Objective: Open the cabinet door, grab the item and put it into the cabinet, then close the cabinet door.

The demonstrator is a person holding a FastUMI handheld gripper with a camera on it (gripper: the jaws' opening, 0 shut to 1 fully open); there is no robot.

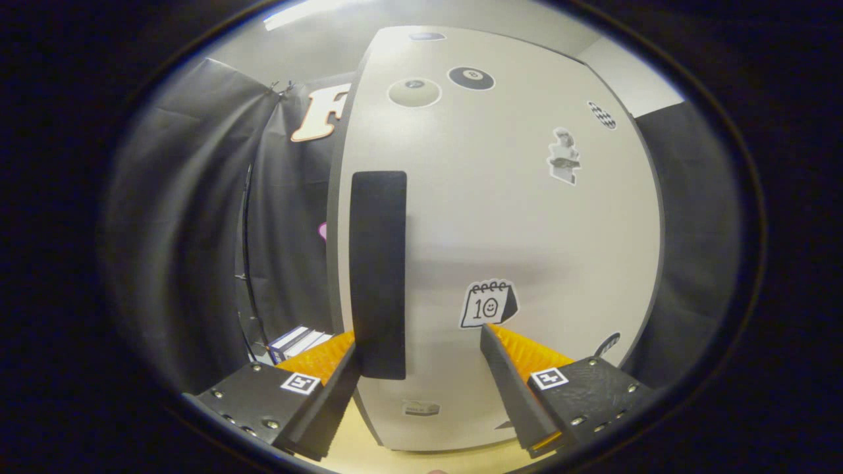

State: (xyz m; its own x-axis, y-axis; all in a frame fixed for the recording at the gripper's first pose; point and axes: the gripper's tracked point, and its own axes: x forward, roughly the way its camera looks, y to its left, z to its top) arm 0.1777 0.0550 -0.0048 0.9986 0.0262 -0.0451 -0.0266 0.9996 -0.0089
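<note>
Here the gripper (421, 368) hangs spread wide at lower centre, the white sticker-covered cabinet door's (514, 217) tall black handle (378, 263) nearest its left finger; centre on it.

**Camera's basically nose-to-door here**

Fisheye rides on the gripper (421, 368), looking forward along its spread fingers, straight at the white cabinet door (527, 217) from very close. Black handle (378, 273) sits dead ahead, booth wall off to both sides.

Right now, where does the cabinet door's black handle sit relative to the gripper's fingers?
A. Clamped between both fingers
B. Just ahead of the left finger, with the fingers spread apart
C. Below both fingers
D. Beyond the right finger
B: the upright black handle on the white cabinet door stands just ahead of the left finger, and the gripper is open, pressing nothing.
</note>
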